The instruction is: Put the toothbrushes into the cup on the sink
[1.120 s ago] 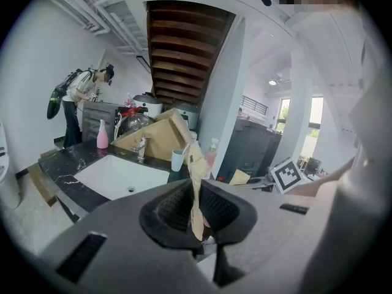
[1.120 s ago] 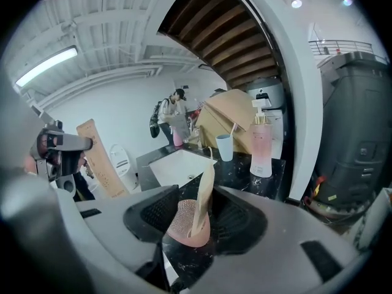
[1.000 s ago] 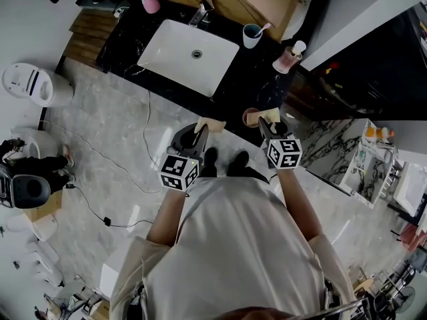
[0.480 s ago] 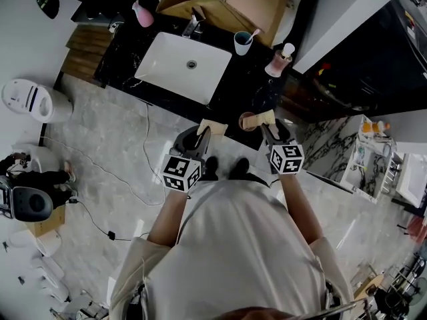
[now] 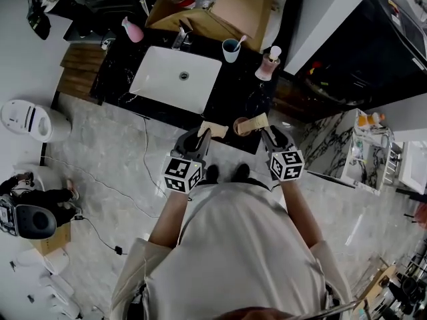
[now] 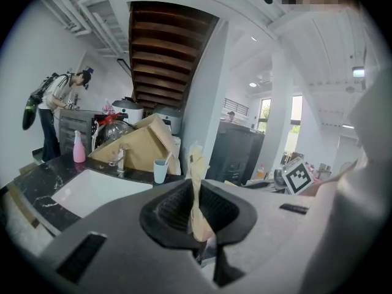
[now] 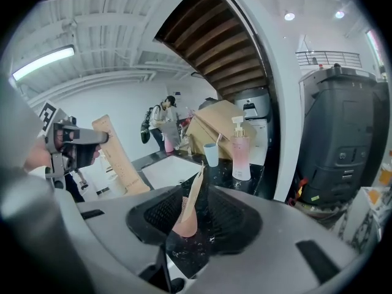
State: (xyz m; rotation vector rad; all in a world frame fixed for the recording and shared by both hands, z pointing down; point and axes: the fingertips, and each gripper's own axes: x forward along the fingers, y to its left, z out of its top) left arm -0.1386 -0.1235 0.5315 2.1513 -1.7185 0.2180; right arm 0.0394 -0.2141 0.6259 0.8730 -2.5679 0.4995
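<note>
A light blue cup (image 5: 231, 49) with one toothbrush in it stands on the black counter right of the white sink (image 5: 159, 91). It also shows in both gripper views (image 6: 160, 171) (image 7: 211, 154). My left gripper (image 5: 203, 136) is at the counter's front edge, shut on a flat tan toothbrush pack (image 6: 196, 176), which sticks up edge-on. My right gripper (image 5: 265, 131) hovers over the front edge further right. Its jaws are closing around a second tan pack (image 7: 195, 195) with a pinkish rounded foot. That pack stands between them on the counter, with gaps at both sides.
A pink soap dispenser (image 5: 268, 65) stands right of the cup, and a pink bottle (image 5: 132, 31) left of the sink. Behind the faucet (image 5: 180, 37) lies a cardboard box (image 5: 233, 5). A white bin (image 5: 27, 120) and a cable are on the floor at left. A person stands far off (image 6: 55, 103).
In the head view the counter and sink have slid up and to the left. Both grippers stay in front of the body with the tan packs at them.
</note>
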